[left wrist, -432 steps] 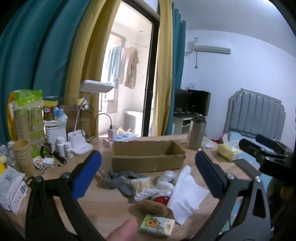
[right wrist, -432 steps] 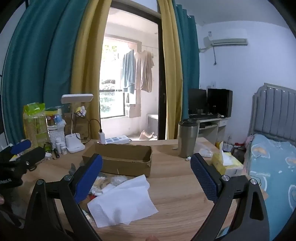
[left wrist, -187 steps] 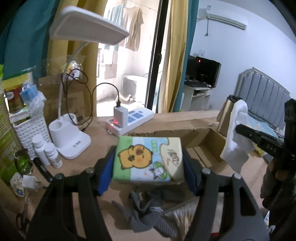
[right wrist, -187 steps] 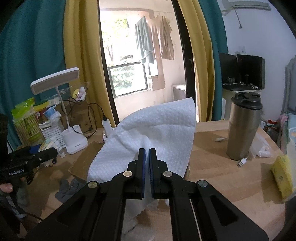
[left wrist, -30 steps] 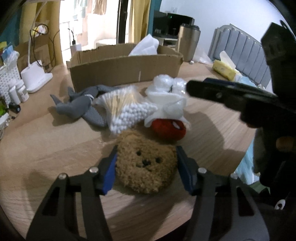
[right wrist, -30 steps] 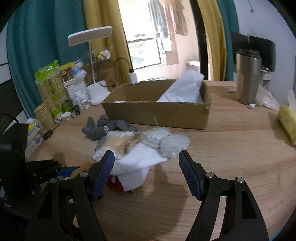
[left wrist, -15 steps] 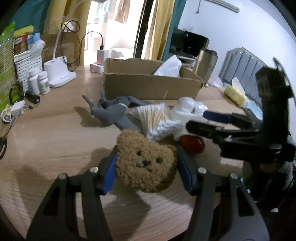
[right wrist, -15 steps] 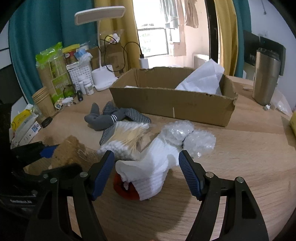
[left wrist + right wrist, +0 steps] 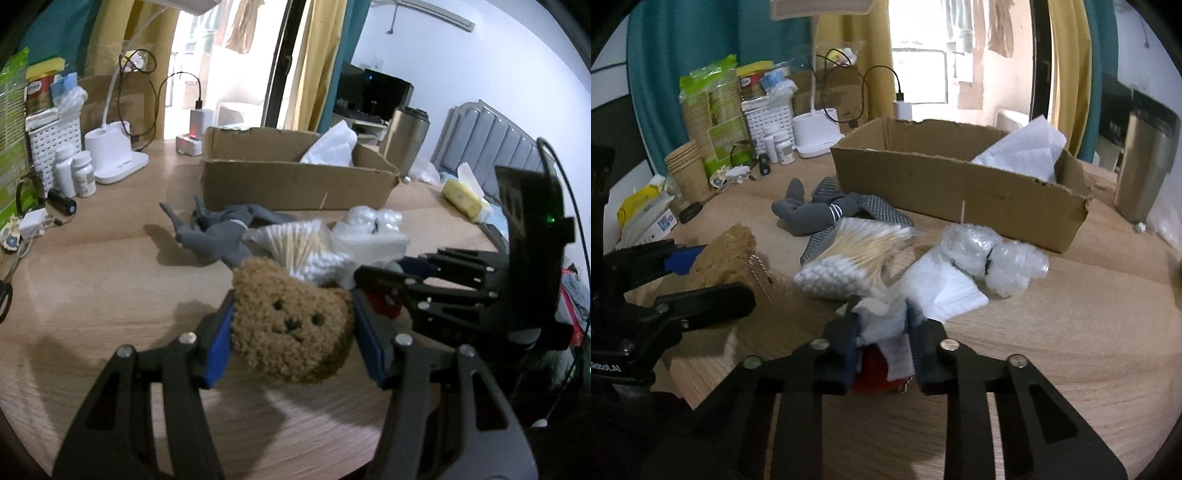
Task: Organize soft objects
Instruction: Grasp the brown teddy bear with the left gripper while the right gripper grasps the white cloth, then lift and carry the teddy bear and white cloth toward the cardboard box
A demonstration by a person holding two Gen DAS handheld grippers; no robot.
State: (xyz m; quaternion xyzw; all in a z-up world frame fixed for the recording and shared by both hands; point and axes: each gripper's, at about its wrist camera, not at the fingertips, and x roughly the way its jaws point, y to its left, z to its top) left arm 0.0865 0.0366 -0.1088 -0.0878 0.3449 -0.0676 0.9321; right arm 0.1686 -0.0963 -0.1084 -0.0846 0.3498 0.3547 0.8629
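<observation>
My left gripper (image 9: 291, 317) is shut on a brown teddy plush (image 9: 291, 332), held just above the wooden table (image 9: 110, 295). In the right wrist view that plush (image 9: 727, 254) hangs at the left in the left gripper (image 9: 683, 273). My right gripper (image 9: 882, 317) has its jaws closing, and the pads squeeze a white ribbed sock (image 9: 886, 325). A red soft thing (image 9: 875, 369) lies under it. The open cardboard box (image 9: 960, 192) behind holds a white paper towel (image 9: 1023, 147). Grey socks (image 9: 820, 210), a bag of cotton swabs (image 9: 857, 254) and a bubble-wrap bundle (image 9: 993, 258) lie in front of the box.
At the back left stand a white lamp base (image 9: 114, 155), pill bottles (image 9: 74, 173), paper cups (image 9: 687, 170) and a white basket (image 9: 768, 118). A steel tumbler (image 9: 1145, 166) is right of the box. A yellow tissue pack (image 9: 465, 195) lies near the table's right edge.
The right gripper's wide jaws came down over the white sock and closed on it. The left gripper raised the teddy plush a little and rolled slightly.
</observation>
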